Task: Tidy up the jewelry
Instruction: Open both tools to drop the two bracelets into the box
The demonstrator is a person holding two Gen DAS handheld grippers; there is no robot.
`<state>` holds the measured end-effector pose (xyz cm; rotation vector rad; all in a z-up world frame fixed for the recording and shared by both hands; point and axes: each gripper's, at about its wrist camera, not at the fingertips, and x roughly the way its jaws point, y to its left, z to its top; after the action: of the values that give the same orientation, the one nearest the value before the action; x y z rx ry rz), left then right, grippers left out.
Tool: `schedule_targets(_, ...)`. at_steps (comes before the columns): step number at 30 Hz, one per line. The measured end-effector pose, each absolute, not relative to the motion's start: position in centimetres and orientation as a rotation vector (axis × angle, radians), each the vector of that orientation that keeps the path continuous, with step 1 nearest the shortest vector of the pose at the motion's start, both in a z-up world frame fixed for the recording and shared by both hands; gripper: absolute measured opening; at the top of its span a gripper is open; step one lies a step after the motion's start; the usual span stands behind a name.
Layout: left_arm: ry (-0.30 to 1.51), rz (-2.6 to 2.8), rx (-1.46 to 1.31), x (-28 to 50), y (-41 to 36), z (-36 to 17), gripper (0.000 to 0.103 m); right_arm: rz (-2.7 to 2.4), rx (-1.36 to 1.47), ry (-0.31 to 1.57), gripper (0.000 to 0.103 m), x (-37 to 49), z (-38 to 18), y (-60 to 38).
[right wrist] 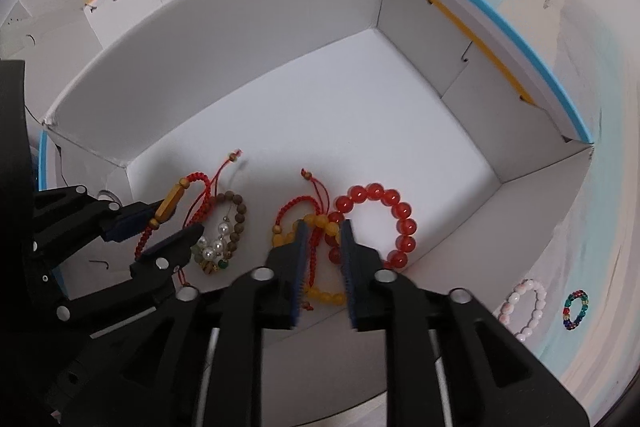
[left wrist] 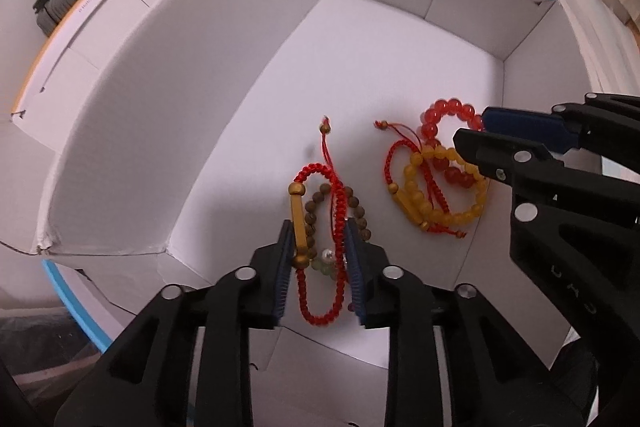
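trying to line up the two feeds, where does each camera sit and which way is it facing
Left wrist: on the left gripper, looking down into the white box; its fingers straddle the red cord bracelet; the right gripper enters from the right.
Right wrist: on the right gripper, looking down into the box; its fingers straddle the yellow bead bracelet; the left gripper enters from the left.
Shared: the box, both bracelet piles, the red bead bracelet.

Beaded bracelets (right wrist: 376, 227) clustered inside box (right wrist: 360, 115)
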<state>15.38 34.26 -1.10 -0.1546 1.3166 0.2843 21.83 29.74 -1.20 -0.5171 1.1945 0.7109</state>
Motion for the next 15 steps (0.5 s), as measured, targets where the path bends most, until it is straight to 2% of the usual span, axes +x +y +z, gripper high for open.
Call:
schedule_targets(6, 1.238, 0.312, -0.147, 14.8, 34.9, 0.8, 0.05, 0.707, -0.47, 1.143, 0.049, 21.7, 0.3, 28.5)
schedule_targets(8, 1.217, 0.318, -0.149, 14.8, 34.9, 1.4, 0.053, 0.708, -0.451, 1.122, 0.056, 21.7, 1.0, 28.2)
schedule_targets(10, 1.191, 0.321, -0.143, 14.5, 34.9, 2.0, 0.066, 0.705, -0.437, 1.106, 0.069, 21.7, 1.8, 28.1)
schedule_targets(15, 1.127, 0.334, -0.143, 13.6, 34.6, 2.9, 0.076, 0.709, -0.407, 1.058, 0.079, 21.4, 3.7, 27.4)
